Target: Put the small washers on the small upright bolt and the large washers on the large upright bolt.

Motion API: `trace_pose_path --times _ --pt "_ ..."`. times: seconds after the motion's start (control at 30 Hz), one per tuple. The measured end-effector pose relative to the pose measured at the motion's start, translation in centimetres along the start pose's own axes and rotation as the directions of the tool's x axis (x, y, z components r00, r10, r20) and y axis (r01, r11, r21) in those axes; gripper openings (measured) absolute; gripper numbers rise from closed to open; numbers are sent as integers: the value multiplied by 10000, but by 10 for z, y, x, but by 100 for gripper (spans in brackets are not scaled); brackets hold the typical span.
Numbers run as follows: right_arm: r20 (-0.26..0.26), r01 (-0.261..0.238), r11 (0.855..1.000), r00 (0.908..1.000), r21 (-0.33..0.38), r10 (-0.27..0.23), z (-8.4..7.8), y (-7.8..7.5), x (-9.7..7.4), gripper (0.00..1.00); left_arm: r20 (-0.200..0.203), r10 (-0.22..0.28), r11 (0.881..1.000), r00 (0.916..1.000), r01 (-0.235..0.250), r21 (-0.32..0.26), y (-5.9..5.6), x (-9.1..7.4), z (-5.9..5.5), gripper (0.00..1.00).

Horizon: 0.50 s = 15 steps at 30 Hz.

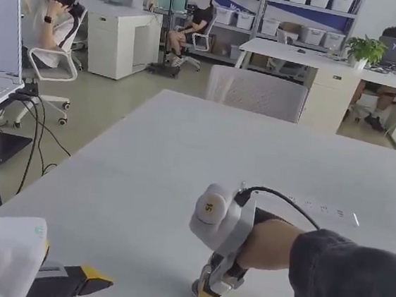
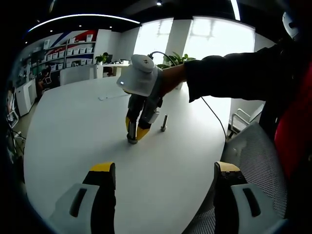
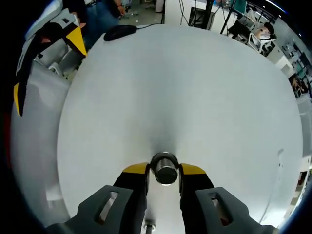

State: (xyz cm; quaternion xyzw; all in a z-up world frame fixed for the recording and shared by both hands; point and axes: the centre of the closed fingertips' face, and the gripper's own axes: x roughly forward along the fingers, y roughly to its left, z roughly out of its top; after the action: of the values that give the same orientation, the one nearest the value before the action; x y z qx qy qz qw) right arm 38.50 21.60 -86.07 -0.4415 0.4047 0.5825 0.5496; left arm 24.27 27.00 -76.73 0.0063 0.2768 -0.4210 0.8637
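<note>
The white worktop (image 1: pixel 181 175) carries 2 upright bolts. The left tool (image 2: pixel 163 168) hovers above it, jaws wide. The right tool (image 1: pixel 206 291) points down, clamped around the large bolt (image 3: pixel 165 168). The small bolt (image 2: pixel 164 123) stands just beside.

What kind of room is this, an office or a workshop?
Probably an open-plan office or lab: people sit at desks, shelves of storage bins line the back wall, and a laptop stands beside the white worktable.
</note>
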Motion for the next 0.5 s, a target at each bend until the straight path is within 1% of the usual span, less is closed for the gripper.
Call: trace_pose_path --times 0.03,0.1,0.17,0.23,0.27,0.33,0.43,0.5 --pt "74 40 10000 10000 10 -40 0 -1 -2 26 -3 8 10000 10000 -8 17 0 1 0 83" --pt "202 -46 9998 9998 173 42 0 0 -5 28 4 -35 10000 10000 35 18 -1 2 1 83" --pt "231 116 9998 9997 163 -120 -2 -3 -8 31 -5 -60 10000 10000 60 53 -1 4 2 83" --pt "352 79 9995 9993 305 -90 -4 -3 -12 31 -14 -90 9999 10000 91 96 -2 5 3 83" --pt "490 193 9991 9986 378 -211 -4 -4 -16 33 -19 -110 9999 9999 111 115 -3 6 3 83" --pt "577 248 9985 9980 484 -276 -6 -6 -21 36 -7 -143 9998 9999 143 142 -2 7 4 83" --pt "919 512 9968 9941 607 -567 -5 -9 -31 41 -30 -196 9996 9998 197 221 -2 9 7 83" --pt "1136 627 9958 9911 670 -700 -4 -8 -40 41 -15 -267 9992 9996 267 286 -4 11 9 83"
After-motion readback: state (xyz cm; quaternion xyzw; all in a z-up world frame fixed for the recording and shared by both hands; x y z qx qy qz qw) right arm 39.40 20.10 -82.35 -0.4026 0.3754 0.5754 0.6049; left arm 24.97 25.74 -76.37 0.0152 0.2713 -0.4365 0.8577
